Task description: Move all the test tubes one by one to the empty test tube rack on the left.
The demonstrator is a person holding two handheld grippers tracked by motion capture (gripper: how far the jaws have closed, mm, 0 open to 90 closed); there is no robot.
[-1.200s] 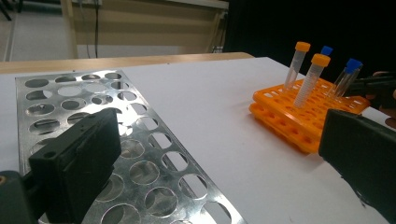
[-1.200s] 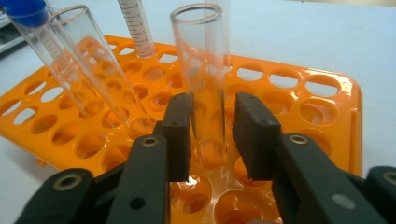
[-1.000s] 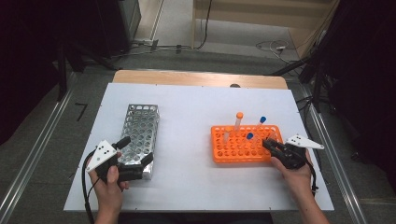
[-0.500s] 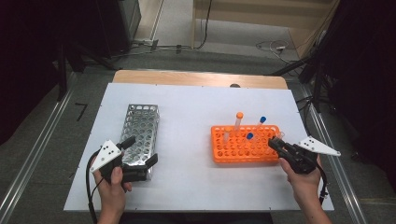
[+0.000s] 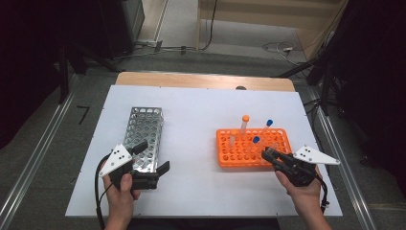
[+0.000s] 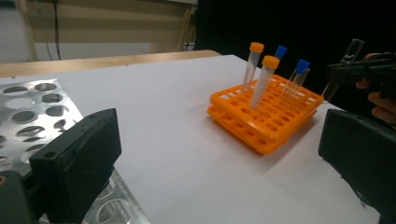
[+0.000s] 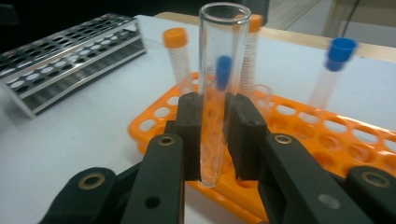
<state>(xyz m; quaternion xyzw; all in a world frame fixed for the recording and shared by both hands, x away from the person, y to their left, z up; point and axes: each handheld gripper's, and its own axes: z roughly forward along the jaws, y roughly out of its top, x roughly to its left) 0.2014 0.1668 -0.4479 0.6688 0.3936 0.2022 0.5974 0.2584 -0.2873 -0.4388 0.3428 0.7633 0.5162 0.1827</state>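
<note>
Right gripper [image 7: 212,135] pinches a clear open glass tube [image 7: 217,70] upright between its pads, held just off the near-right edge of the orange rack [image 5: 251,148]; left gripper [image 5: 151,158] spread wide, empty, at the steel rack's [image 5: 143,132] near end.

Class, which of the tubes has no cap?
The clear glass tube clamped between the right gripper's fingers; those in the orange rack wear orange or blue caps.

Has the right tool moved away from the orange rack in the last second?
Yes. The right tool, shut on a clear glass tube, has drawn back off the orange rack toward the table's near right edge.
</note>
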